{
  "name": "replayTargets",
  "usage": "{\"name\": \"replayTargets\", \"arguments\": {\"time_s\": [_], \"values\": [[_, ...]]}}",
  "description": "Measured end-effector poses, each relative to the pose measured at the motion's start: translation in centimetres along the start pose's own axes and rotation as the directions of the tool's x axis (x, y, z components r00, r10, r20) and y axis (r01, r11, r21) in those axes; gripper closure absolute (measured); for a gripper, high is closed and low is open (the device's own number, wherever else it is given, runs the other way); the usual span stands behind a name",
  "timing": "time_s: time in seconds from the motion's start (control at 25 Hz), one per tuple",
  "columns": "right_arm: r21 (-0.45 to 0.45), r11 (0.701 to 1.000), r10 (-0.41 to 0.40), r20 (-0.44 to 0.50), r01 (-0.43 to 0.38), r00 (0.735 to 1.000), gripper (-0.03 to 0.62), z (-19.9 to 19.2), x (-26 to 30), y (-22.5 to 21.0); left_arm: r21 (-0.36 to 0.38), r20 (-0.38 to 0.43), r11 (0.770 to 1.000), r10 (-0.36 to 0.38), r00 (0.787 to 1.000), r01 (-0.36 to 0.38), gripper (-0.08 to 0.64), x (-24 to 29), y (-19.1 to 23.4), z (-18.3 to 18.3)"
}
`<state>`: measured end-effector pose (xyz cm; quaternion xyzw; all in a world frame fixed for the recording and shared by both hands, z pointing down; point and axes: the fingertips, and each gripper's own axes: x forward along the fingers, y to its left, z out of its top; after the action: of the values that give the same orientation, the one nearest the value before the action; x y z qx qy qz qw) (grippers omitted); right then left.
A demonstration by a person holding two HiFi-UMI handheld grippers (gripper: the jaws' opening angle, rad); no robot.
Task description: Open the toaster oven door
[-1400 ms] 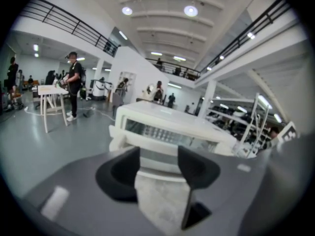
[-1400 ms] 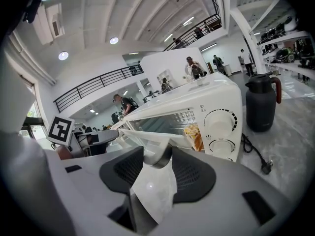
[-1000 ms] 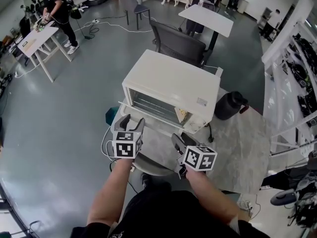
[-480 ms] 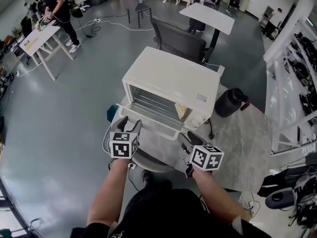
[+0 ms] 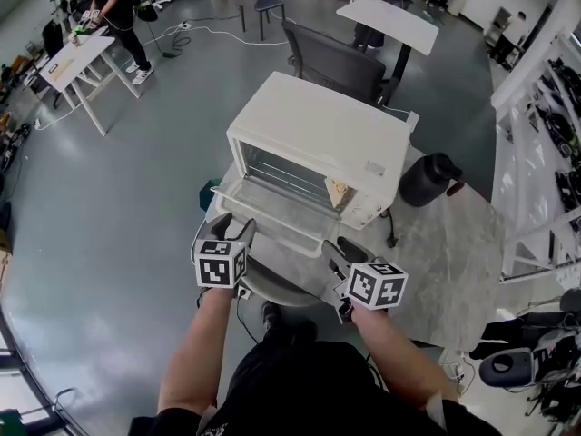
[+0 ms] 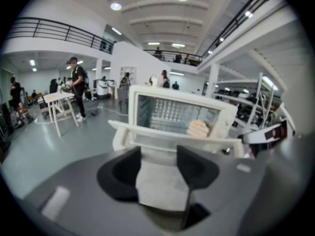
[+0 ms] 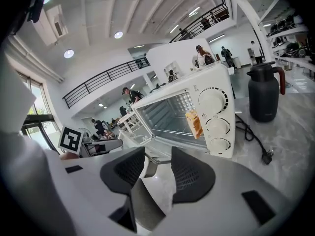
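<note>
The white toaster oven [image 5: 318,143] stands on the marble table with its door [image 5: 272,209] swung down flat toward me. A slice of toast [image 5: 338,192] stands inside on the right. My left gripper [image 5: 233,226] is open just short of the door's handle [image 6: 172,137], which crosses ahead of its tips; nothing is between the pads. My right gripper [image 5: 343,251] sits off the door's right front corner. Its jaws are closing with nothing between them, and the handle's end [image 7: 150,162] shows beyond the gap.
A black thermos jug [image 5: 428,180] stands right of the oven, and the power cord [image 5: 391,232] trails across the table [image 5: 454,262]. A dark chair [image 5: 331,66] is behind the oven. A round stool [image 5: 272,291] sits under the near edge. A person [image 5: 118,7] works at a far table.
The oven door has dropped from partly open to lying flat. Both grippers have drawn back toward me and the table's near edge.
</note>
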<state>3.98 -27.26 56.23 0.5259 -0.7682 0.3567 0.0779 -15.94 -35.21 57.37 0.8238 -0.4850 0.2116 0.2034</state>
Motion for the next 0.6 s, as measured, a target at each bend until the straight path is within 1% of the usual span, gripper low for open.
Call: {"name": "replayTargets", "arguments": {"time_s": [0.16, 0.24, 0.32, 0.44, 0.6], "values": [[0.0, 1.0, 0.003, -0.002, -0.003, 1.0, 0.431, -0.3, 0.0, 0.1, -0.008, 0.007, 1.0, 0.027, 1.0, -0.027, 0.327, -0.9, 0.6, -0.7], [-0.003, 1.0, 0.006, -0.008, -0.006, 1.0, 0.431, -0.6, 0.0, 0.1, -0.015, 0.03, 0.999, 0.033, 0.999, -0.033, 0.327, -1.6, 0.8, -0.5], [-0.006, 1.0, 0.009, -0.017, -0.009, 1.0, 0.431, -1.0, 0.1, 0.2, -0.031, 0.069, 0.999, 0.026, 0.997, -0.024, 0.338, -2.3, 0.8, 0.0], [-0.005, 1.0, 0.012, -0.035, -0.012, 0.999, 0.431, -2.1, 0.2, 0.4, -0.042, 0.125, 0.999, 0.013, 0.992, -0.008, 0.399, -3.3, 0.7, 0.7], [0.026, 0.999, 0.027, -0.07, -0.025, 0.997, 0.434, -3.9, 0.2, 0.5, -0.027, 0.157, 1.0, 0.016, 0.988, -0.012, 0.467, -4.6, 0.3, 0.8]]}}
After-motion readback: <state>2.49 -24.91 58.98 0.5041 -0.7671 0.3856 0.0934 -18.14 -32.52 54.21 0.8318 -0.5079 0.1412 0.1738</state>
